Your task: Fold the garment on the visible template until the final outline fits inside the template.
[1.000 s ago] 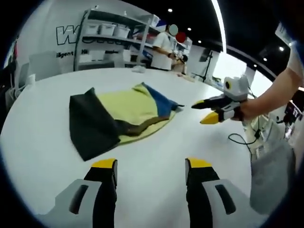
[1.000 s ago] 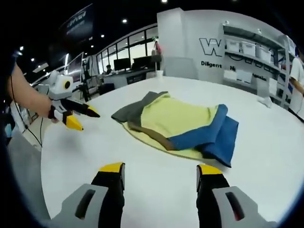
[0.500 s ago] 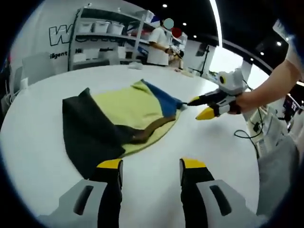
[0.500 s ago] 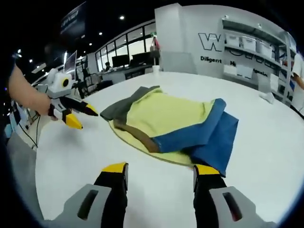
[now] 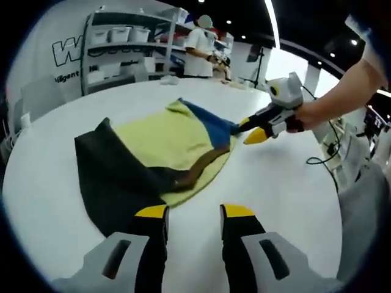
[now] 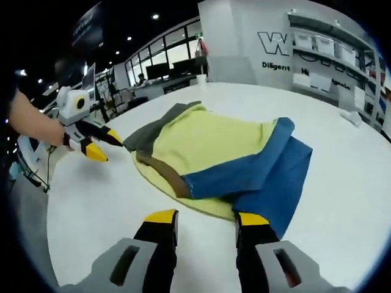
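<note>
White round tabletop [image 5: 293, 183] carries the folded garment of yellow, blue and dark grey cloth [image 6: 214, 152] over a yellow round template [image 6: 201, 204] mid-table. Blue [image 6: 275, 183] and grey [image 5: 113, 183] flaps overhang; a careless tug may undo the folds. Both the left gripper [image 5: 192, 213] and the right gripper [image 6: 206, 218] hover spread at opposite garment edges.

A white round tabletop [image 5: 287, 183] carries a yellow-green disc template [image 6: 211, 204] at mid-frame, with a folded yellow, blue and dark garment [image 6: 226, 152] lying on it.
</note>
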